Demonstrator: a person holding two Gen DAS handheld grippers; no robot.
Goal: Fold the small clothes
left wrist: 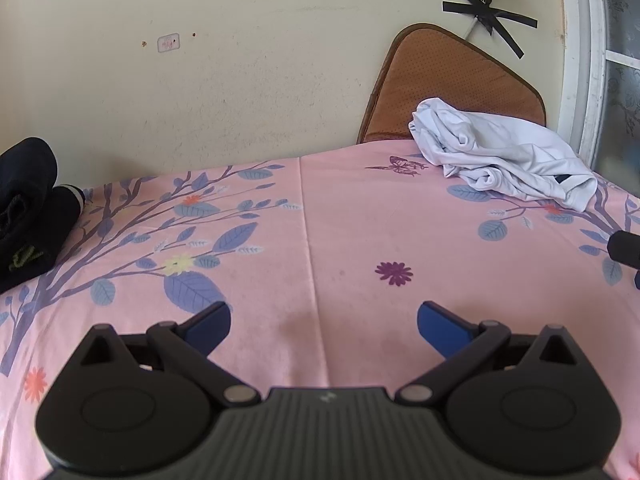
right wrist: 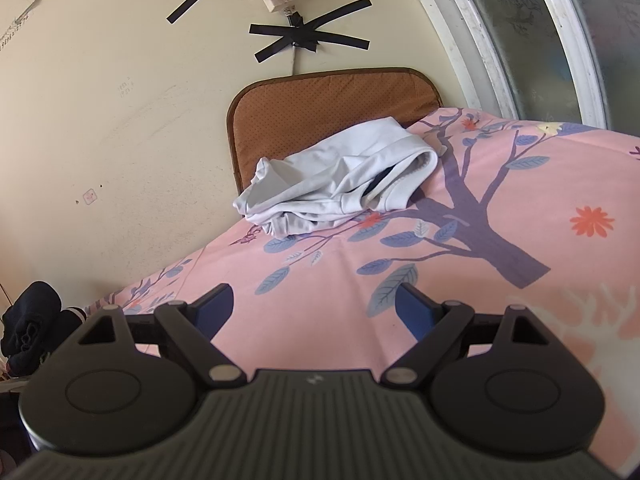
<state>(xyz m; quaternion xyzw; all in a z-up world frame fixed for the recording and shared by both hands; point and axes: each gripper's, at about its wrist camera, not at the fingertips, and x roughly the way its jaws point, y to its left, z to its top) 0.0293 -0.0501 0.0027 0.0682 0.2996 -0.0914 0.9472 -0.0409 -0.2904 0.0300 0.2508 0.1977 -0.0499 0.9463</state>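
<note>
1. Left hand-held gripper (left wrist: 324,326): jaws spread wide, blue fingers well apart, nothing between them. It hovers over bare pink sheet, near the front edge of the bed.

2. Right hand-held gripper (right wrist: 316,308): likewise wide open and empty, over the printed sheet. A dark part at the right edge of the left wrist view is probably this gripper, which would place the two side by side; I cannot be sure.

3. White garment (right wrist: 340,188): a crumpled, loosely bunched heap at the far edge of the bed (left wrist: 340,220), close to its far right corner, partly against a brown cushion (right wrist: 320,100) that leans on the wall (left wrist: 200,80). Not yet spread or folded. A ribbed opening faces right in the right wrist view.

4. Key relation: the garment lies ahead of both grippers. From the left one it sits well off to the right and far; from the right one it is nearly straight ahead. Judgement: the right gripper is the nearer and better aligned for the first reach.

5. Long axis of the heap runs roughly along the far edge, left to right.

6. Dark clothing (left wrist: 28,208) is bunched at the far left edge of the bed, well apart from the white piece.
</note>
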